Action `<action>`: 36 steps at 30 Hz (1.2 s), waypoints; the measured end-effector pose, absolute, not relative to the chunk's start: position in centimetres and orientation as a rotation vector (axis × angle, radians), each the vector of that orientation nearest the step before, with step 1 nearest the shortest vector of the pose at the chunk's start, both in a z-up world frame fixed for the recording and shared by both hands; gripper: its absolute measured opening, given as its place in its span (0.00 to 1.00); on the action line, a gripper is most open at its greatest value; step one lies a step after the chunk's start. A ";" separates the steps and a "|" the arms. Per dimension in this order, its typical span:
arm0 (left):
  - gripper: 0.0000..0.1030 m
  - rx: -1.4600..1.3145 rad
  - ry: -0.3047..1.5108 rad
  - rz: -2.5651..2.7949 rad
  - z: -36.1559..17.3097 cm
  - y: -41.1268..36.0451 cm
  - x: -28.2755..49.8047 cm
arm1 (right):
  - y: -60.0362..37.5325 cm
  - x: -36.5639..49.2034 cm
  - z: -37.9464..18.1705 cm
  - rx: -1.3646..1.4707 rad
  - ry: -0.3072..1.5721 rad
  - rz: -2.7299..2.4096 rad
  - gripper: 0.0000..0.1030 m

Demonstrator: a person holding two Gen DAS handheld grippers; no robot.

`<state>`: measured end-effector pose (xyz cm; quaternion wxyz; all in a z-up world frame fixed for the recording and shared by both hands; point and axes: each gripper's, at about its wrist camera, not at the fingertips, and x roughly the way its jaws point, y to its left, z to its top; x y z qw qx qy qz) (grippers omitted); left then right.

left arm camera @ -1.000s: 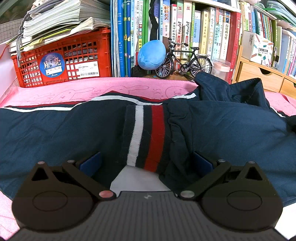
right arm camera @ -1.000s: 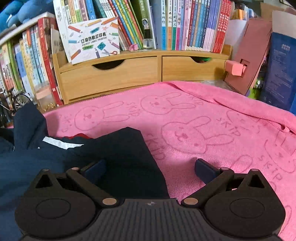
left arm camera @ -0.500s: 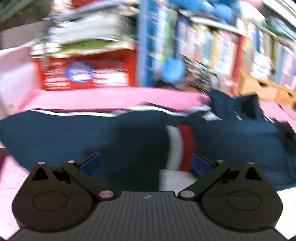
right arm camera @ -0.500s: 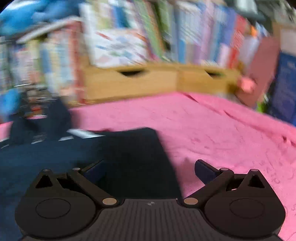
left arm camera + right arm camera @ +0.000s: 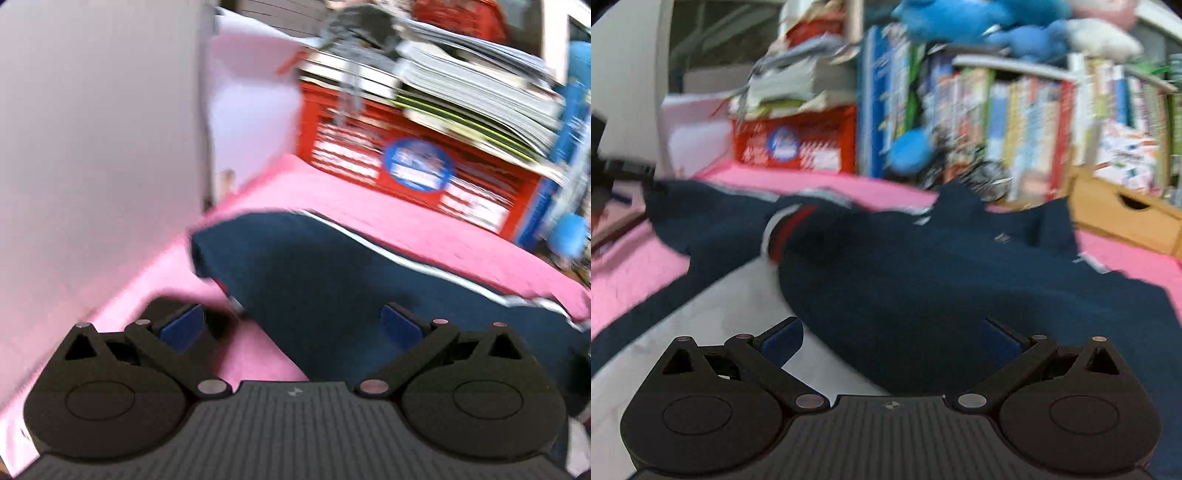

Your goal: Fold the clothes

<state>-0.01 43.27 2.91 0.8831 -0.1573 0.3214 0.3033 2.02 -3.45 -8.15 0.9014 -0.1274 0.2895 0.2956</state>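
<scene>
Two grippers under my control, both with jaws spread and holding nothing: left gripper (image 5: 291,326) over the sleeve end of the navy jacket (image 5: 332,280); right gripper (image 5: 892,338) over its body. Jacket lies spread on the pink towel (image 5: 388,218) covering the desk, before a red crate (image 5: 413,166). Both views blurred.

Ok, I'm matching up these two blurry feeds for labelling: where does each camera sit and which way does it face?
Left wrist: on the left gripper, low over the pink bunny-print towel, facing the navy garment with white piping's end and the red plastic crate; both fingers show, open.
Right wrist: on the right gripper, facing across the garment toward the bookshelf; both fingers show, open.
Shared: garment, towel, crate.
</scene>
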 end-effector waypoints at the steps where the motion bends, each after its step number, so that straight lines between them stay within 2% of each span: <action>1: 1.00 -0.345 0.666 0.638 2.9 44.2 0.2 | -2.8 2.1 -8.7 -0.292 0.616 0.609 1.00; 4: 1.00 -0.430 0.671 0.646 2.2 46.7 0.8 | -2.6 2.4 -8.6 -0.298 0.613 0.616 1.00; 5: 0.91 -0.462 0.669 0.640 1.8 47.4 0.9 | -2.5 2.6 -8.6 -0.295 0.620 0.618 1.00; 6: 0.70 -0.486 0.669 0.634 1.4 47.7 1.1 | -2.6 2.9 -8.6 -0.287 0.628 0.626 1.00; 10: 0.51 -0.494 0.658 0.655 0.6 47.6 1.3 | -3.2 3.3 -8.7 -0.261 0.645 0.629 1.00; 12: 0.32 -0.495 0.623 0.658 0.9 47.2 1.0 | -3.3 3.1 -8.8 -0.269 0.639 0.631 1.00; 14: 0.18 -0.485 0.560 0.629 1.9 46.3 0.6 | -3.4 2.9 -8.8 -0.269 0.639 0.632 1.00; 18: 0.12 -0.386 0.436 0.441 6.1 41.2 0.4 | -3.4 2.7 -8.9 -0.268 0.641 0.631 1.00; 23: 0.13 -0.163 0.372 0.040 10.8 28.3 2.3 | -3.4 2.6 -8.9 -0.267 0.642 0.629 1.00; 25: 0.18 -0.049 0.363 -0.063 11.3 22.6 2.7 | -3.4 2.6 -8.9 -0.270 0.644 0.626 1.00; 28: 0.33 0.048 0.386 -0.008 9.9 18.0 2.8 | -3.4 2.6 -8.9 -0.266 0.646 0.625 1.00; 29: 0.47 0.045 0.408 0.027 9.2 18.0 2.6 | -3.4 2.5 -8.9 -0.268 0.647 0.623 1.00; 30: 0.72 0.023 0.439 0.079 8.3 18.8 2.8 | -3.4 2.5 -8.9 -0.270 0.648 0.621 1.00; 32: 0.89 -0.040 0.472 0.222 6.9 22.0 2.9 | -3.5 2.5 -8.9 -0.271 0.648 0.621 1.00; 36: 0.90 -0.191 0.535 0.502 5.3 29.5 2.1 | -3.4 2.4 -8.9 -0.275 0.651 0.620 1.00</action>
